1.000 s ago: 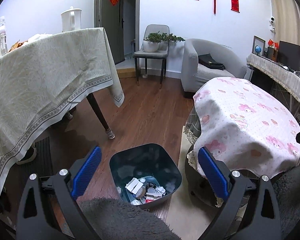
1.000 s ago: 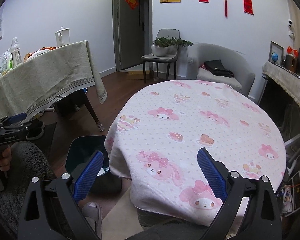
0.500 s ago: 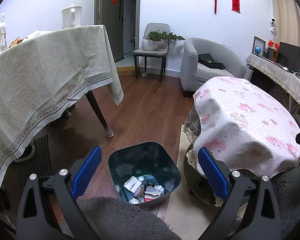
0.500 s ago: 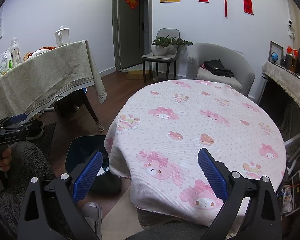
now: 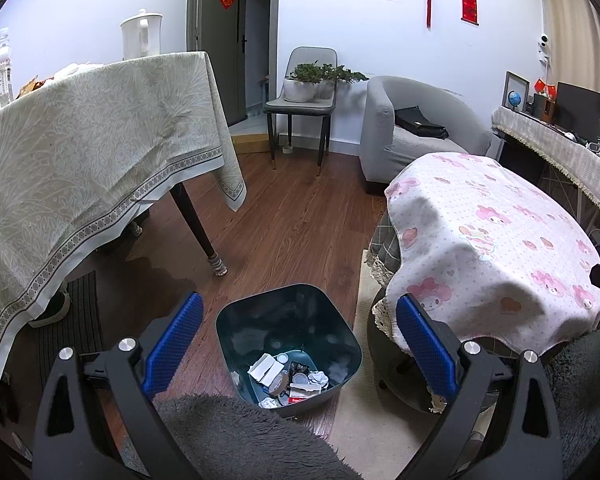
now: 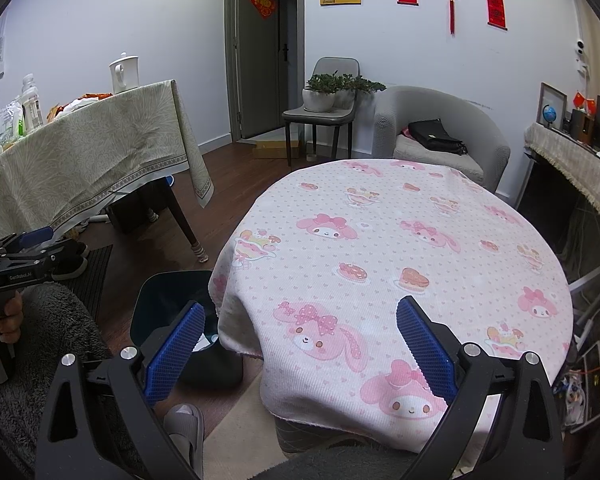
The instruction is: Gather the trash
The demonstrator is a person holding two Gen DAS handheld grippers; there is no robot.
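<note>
A: Left wrist view?
B: Looks down on the trash bin (image 5: pixel 288 332) at 6 o'clock, close.
A: Right?
B: Faces the pink round table (image 6: pixel 400 264); bin at 8 o'clock. Both share them.

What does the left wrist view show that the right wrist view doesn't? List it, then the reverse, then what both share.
Left wrist only: the trash lying at the bottom of the bin.
Right wrist only: the left tool held in a hand, and a slipper on the floor.
Both: the bin, the pink tablecloth, the beige-clothed table, the armchair, and open, empty tools.
</note>
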